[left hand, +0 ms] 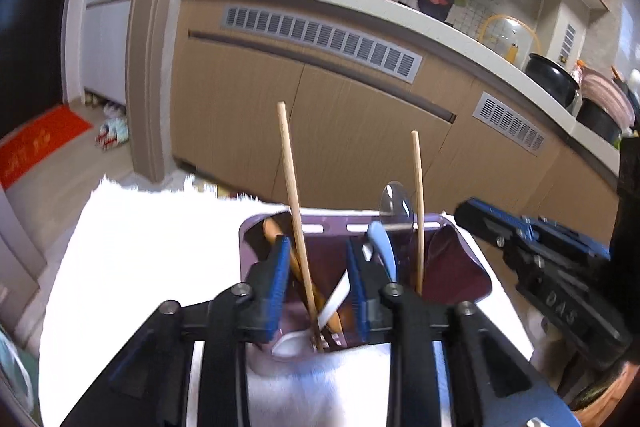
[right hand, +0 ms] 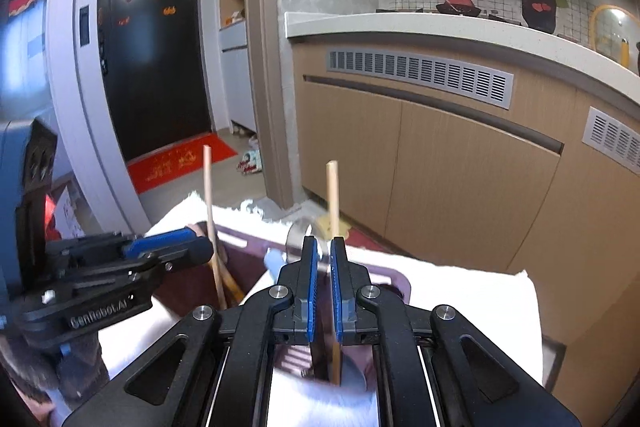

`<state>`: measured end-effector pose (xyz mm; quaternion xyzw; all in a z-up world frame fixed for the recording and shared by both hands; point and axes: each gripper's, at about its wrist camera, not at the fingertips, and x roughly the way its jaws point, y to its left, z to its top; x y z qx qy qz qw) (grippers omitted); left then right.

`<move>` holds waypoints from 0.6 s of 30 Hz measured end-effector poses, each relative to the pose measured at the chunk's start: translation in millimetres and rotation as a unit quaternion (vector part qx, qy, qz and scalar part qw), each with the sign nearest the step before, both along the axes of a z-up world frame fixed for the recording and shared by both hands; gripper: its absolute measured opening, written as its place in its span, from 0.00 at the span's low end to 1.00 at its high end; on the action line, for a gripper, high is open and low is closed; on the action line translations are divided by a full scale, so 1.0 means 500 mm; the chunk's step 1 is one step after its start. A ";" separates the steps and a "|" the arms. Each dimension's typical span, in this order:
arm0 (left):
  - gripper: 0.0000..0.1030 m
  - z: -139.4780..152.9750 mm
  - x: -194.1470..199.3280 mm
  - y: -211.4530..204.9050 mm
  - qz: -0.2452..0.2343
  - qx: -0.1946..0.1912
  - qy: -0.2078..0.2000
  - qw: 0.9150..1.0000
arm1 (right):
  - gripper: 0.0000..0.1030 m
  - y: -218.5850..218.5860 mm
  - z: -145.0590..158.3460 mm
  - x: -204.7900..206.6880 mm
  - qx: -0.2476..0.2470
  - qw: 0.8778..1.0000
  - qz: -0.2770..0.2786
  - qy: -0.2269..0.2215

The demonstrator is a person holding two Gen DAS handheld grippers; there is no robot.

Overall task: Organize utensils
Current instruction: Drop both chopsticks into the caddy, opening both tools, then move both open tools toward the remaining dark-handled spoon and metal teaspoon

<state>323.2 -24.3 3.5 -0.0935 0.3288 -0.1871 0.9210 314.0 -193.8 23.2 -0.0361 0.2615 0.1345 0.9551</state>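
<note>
Standing slim round wooden chopsticks (left hand: 294,223) in a glossy purple holder (left hand: 460,259).

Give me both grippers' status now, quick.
Left gripper: open, one chopstick standing loose between its pads, inside the utensil holder.
Right gripper: shut on the other chopstick.

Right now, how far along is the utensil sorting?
Done: spoons and a chopstick stand in the purple holder, with the left gripper open around that chopstick. In hand: the right gripper pinches the second chopstick, lowered into the holder. Left: release it.
</note>
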 end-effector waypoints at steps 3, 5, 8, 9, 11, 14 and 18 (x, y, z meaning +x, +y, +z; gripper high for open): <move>0.29 0.006 -0.021 0.013 0.006 -0.006 0.013 1.000 | 0.13 -0.005 -0.004 -0.024 -0.008 1.000 0.001 0.013; 0.41 0.012 -0.039 0.020 0.008 -0.008 0.016 1.000 | 0.20 -0.016 -0.009 -0.048 -0.009 1.000 -0.002 0.020; 0.47 0.016 -0.071 0.020 0.007 -0.003 0.020 1.000 | 0.30 -0.036 -0.018 -0.090 -0.011 0.999 -0.017 0.029; 0.49 0.016 -0.081 0.017 0.005 0.000 0.023 1.000 | 0.32 -0.045 -0.023 -0.106 -0.011 0.999 -0.024 0.033; 0.56 0.015 -0.100 0.008 -0.001 0.007 0.031 0.999 | 0.35 -0.063 -0.033 -0.134 -0.014 0.998 -0.041 0.044; 0.63 0.006 -0.126 -0.017 -0.021 0.013 0.054 0.998 | 0.36 -0.097 -0.052 -0.177 -0.016 0.996 -0.069 0.061; 0.65 -0.023 -0.162 -0.072 -0.062 0.029 0.084 0.994 | 0.37 -0.150 -0.085 -0.241 -0.012 0.991 -0.106 0.086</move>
